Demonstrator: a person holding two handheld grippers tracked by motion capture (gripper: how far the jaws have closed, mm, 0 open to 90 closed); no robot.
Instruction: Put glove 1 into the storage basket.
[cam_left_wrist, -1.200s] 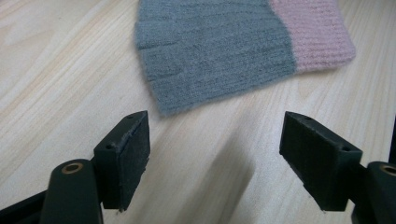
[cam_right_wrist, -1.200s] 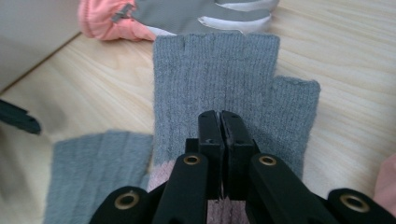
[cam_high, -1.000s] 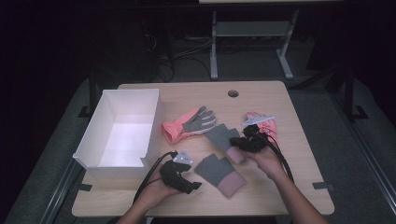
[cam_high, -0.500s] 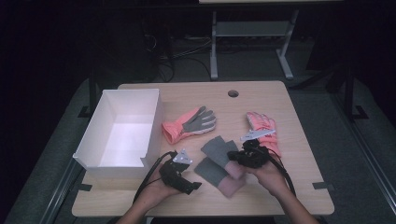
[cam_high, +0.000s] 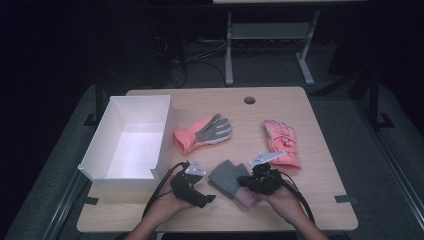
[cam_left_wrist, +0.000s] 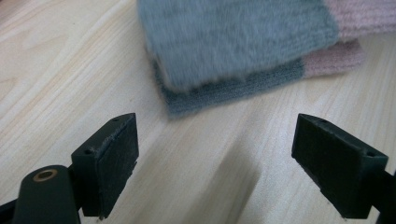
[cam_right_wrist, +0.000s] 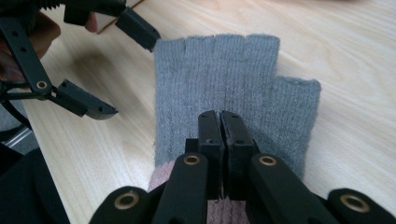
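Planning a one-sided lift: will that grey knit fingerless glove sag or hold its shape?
Likely floppy: the grey knit glove is thin, soft knit lying flat on the table. Probably light. The right tongs, shut on it, should hold the fuzzy knit without slipping.

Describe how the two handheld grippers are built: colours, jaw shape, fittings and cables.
Both the left gripper and the right gripper are black, each topped by a grey three-cornered plate and trailing a black cable. The jaws end in flat rectangular black pads; the linkage arms carry brass-coloured rivets.
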